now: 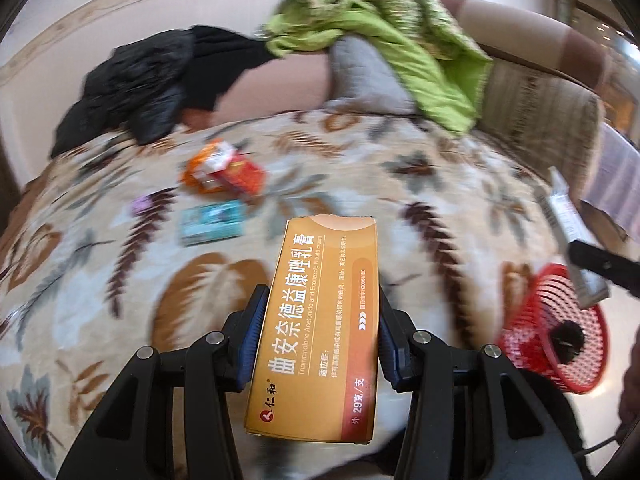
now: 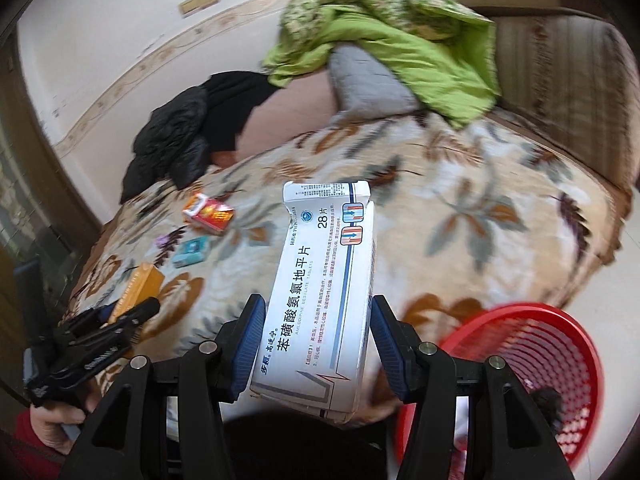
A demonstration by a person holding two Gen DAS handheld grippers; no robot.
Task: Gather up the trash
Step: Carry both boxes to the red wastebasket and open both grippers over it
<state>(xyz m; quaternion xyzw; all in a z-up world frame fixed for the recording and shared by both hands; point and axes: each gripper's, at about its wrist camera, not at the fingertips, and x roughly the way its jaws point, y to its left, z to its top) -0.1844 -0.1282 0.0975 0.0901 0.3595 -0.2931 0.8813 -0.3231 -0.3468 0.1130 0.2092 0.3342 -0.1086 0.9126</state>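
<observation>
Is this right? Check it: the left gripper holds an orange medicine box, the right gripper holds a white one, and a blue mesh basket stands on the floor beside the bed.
One thing is wrong: the mesh basket is red, not blue, as the right wrist view shows. The rest stands: the left gripper holds the orange medicine box, and the right gripper holds the white one.

A home bedroom: leaf-patterned blanket (image 1: pixel 360 152) over the bed, green quilt (image 2: pixel 384 40), grey pillow (image 2: pixel 368 80).

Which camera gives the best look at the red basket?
The right wrist view: the red basket fills the lower right corner, showing its rim and mesh inside. The left wrist view shows it smaller at the right edge, partly behind the white box.
</observation>
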